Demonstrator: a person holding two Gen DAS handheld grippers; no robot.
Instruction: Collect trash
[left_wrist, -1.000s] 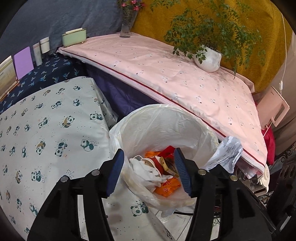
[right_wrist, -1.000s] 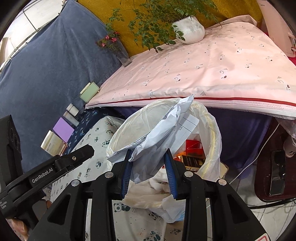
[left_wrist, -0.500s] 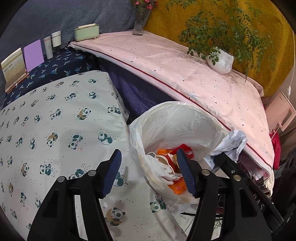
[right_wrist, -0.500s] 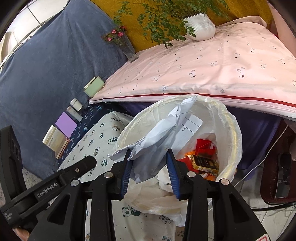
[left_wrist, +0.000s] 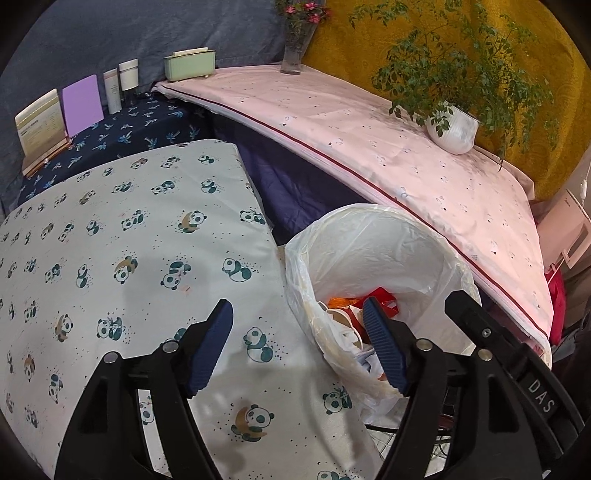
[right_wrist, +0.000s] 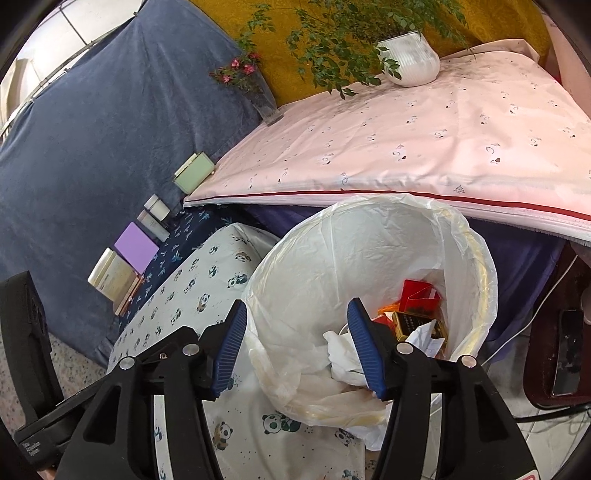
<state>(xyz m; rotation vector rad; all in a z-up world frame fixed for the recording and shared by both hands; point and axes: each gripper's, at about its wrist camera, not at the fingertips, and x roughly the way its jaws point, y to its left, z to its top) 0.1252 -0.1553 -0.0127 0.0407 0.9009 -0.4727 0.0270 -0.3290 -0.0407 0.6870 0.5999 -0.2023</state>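
Observation:
A bin lined with a white plastic bag (left_wrist: 373, 236) (right_wrist: 369, 236) stands between the panda-print surface and the pink-covered table. Inside lie a red box (right_wrist: 419, 297), a gold-brown packet (right_wrist: 410, 325), orange wrappers (left_wrist: 338, 301) and crumpled white paper (right_wrist: 341, 347). My right gripper (right_wrist: 297, 345) is open and empty over the bin's near rim. My left gripper (left_wrist: 297, 347) is open and empty, straddling the bin's left rim and the panda cloth. The right gripper's body (left_wrist: 491, 343) shows at the right of the left wrist view.
The panda-print cloth (left_wrist: 110, 240) spreads to the left. The pink cloth (left_wrist: 369, 125) bears a white potted plant (left_wrist: 452, 127) and a flower vase (left_wrist: 293, 55). A green box (left_wrist: 190, 66), bottles, a purple card (left_wrist: 81, 99) and a booklet stand at the back. A phone (right_wrist: 569, 354) lies at right.
My right gripper opened and let go of the white paper bag, which dropped into the bin. My left gripper moved left and back from the bin, staying open.

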